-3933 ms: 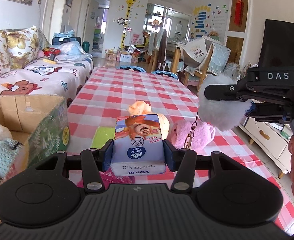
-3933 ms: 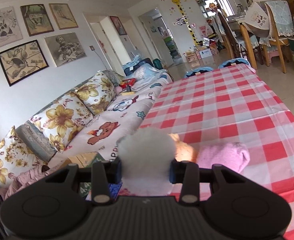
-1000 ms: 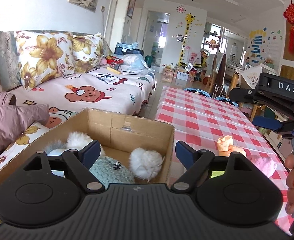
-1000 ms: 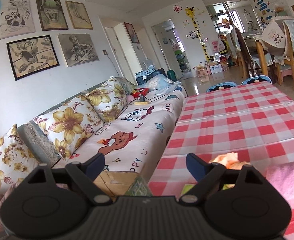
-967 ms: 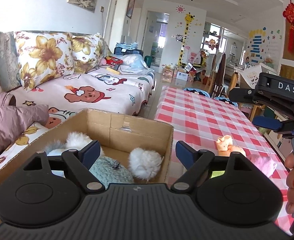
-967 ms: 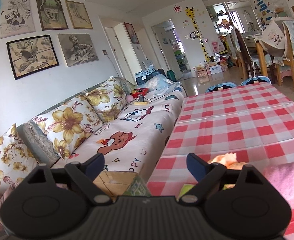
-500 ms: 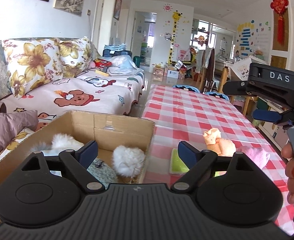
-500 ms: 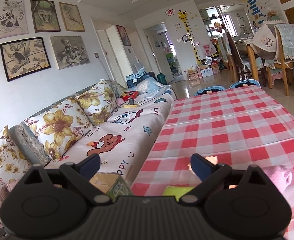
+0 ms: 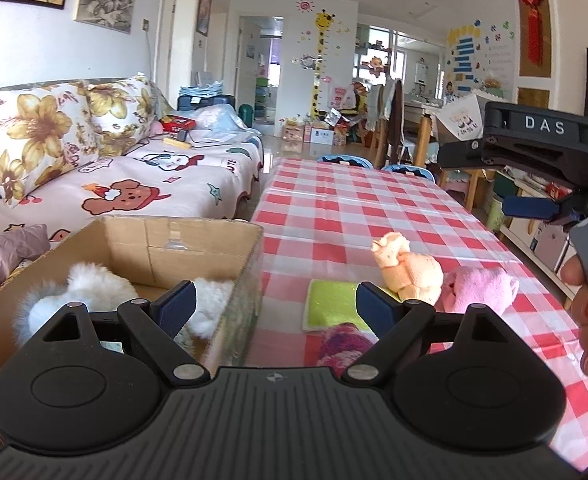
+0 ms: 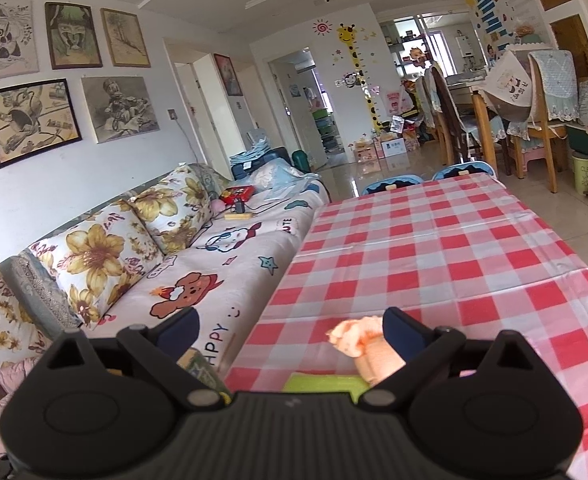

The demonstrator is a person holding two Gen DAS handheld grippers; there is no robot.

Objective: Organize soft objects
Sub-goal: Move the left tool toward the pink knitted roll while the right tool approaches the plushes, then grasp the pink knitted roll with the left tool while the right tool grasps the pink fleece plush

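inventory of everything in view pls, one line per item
cardboard box: 1, brown, at the table's left edge by the sofa
fluffy toys: at least 2, white, inside the box
plush animal: 1, peach, on the table
plush toy: 1, pink, right of the peach one
cloth: 1, lime green, flat on the table
fuzzy item: 1, magenta, near edge, partly hidden
table: 1, red-white check cloth
sofa: 1, cartoon cover, floral cushions
left gripper: open, empty
right gripper: open, empty
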